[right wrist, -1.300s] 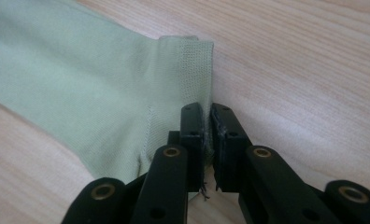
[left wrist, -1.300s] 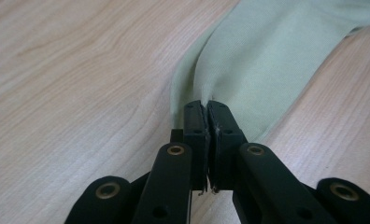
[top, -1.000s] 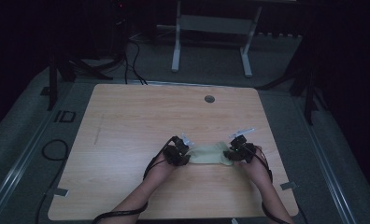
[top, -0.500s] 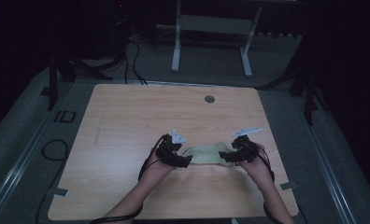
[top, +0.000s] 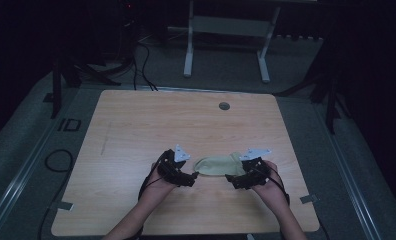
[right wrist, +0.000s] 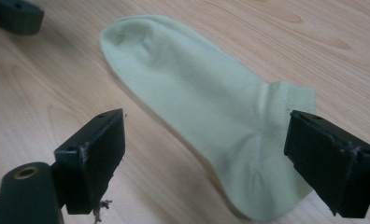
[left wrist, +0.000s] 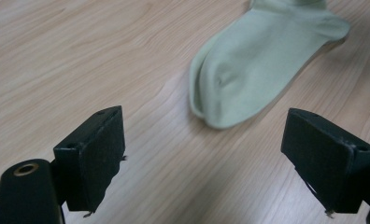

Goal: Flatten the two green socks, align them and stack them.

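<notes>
pale green sock (top: 217, 164) lies flat on the wooden table (top: 136, 130), btwn both grippers. left gripper (left wrist: 206, 154) jaws spread wide, empty, just short of the toe; right gripper (right wrist: 206, 158) also agape, straddling the cuff end. step looks like the approach before grabbing; next: lower & pinch each end.

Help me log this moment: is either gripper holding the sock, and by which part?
Nothing is held. The left gripper stands open short of the toe of the sock; the right gripper stands open over its cuff end, which lies flat on the table.
</notes>
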Demonstrator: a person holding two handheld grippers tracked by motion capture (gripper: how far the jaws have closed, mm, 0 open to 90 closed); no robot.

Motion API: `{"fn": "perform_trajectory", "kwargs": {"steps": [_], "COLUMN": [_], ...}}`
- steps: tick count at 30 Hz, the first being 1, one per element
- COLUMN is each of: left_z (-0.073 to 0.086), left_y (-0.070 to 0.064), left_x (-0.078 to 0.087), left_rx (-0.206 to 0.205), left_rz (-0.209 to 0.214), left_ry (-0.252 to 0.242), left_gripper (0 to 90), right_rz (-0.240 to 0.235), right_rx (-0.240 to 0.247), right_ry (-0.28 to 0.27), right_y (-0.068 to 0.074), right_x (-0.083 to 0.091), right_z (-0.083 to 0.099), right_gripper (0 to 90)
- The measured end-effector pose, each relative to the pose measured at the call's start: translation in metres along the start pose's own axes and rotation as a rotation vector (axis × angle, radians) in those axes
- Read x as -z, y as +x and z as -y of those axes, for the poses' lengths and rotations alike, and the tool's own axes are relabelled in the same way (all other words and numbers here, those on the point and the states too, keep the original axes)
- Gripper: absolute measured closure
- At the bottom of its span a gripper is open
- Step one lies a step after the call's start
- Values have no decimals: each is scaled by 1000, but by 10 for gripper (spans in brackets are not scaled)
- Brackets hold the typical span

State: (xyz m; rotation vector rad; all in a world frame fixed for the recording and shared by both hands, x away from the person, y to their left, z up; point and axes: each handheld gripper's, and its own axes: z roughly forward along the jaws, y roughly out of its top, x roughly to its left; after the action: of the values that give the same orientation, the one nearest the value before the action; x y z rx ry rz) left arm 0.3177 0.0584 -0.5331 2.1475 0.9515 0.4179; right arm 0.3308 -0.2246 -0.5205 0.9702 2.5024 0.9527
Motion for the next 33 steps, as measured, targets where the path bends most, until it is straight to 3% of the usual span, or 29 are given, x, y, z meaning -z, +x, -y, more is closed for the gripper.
{"fn": "perform_trajectory", "kwargs": {"steps": [5, 8, 13, 19, 26, 29, 33], "left_z": [14, 24, 37, 53, 71, 79, 85], "left_y": [5, 5, 9, 15, 20, 22, 20], "left_x": [9, 14, 21, 29, 36, 39, 43], "left_rx": [26, 20, 47, 77, 104, 100, 112], "left_rz": [-16, -39, -48, -77, -88, -97, -109], "left_ry": [-5, 4, 14, 3, 17, 31, 10], "left_gripper": [116, 80, 70, 42, 38, 38, 38], "right_rz": [-20, -23, -34, -19, -56, -64, -61], "right_rx": [-1, 14, 38, 63, 59, 87, 90], "right_ry": [-2, -10, -18, -18, -58, -92, -84], "right_y": [8, 12, 16, 20, 22, 27, 30], "right_x": [1, 2, 2, 3, 9, 14, 15], "right_z": [8, 12, 22, 32, 44, 53, 61], "right_gripper": [130, 129, 121, 120, 102, 102, 102]}}
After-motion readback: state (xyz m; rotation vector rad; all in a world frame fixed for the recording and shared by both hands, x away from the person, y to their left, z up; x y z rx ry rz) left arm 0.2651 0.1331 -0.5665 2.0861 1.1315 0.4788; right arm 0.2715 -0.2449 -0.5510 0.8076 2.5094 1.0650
